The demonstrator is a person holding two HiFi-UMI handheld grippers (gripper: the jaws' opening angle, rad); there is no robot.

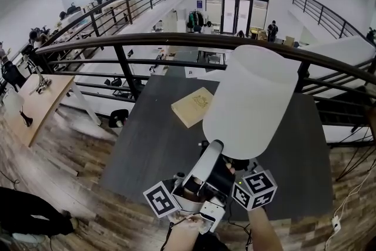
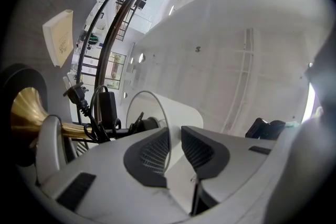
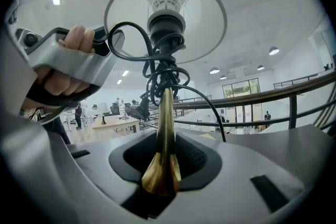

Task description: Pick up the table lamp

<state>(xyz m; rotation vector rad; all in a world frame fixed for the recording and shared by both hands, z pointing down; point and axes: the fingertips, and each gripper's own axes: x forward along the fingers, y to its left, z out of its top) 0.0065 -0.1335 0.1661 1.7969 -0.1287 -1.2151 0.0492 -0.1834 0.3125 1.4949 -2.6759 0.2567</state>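
The table lamp hangs in the air over the dark table (image 1: 147, 150). Its white shade (image 1: 252, 100) fills the middle of the head view. My left gripper (image 1: 215, 147) reaches up to the shade's lower rim. In the left gripper view the left gripper (image 2: 175, 147) is shut on the shade's thin wall (image 2: 176, 113). The right gripper (image 3: 163, 157) is shut on the brass stem (image 3: 164, 123), below the socket and bulb (image 3: 166, 0). The black cord (image 3: 157, 73) is bundled around the stem. The brass base (image 2: 23, 113) shows at the left. In the head view the right gripper (image 1: 235, 172) sits under the shade.
A tan book (image 1: 194, 106) lies on the table's far side. A dark handrail (image 1: 117, 43) runs behind the table, with an open hall below it. Wooden floor (image 1: 53, 185) lies to the left. A hand (image 3: 63, 73) grips the left gripper's handle.
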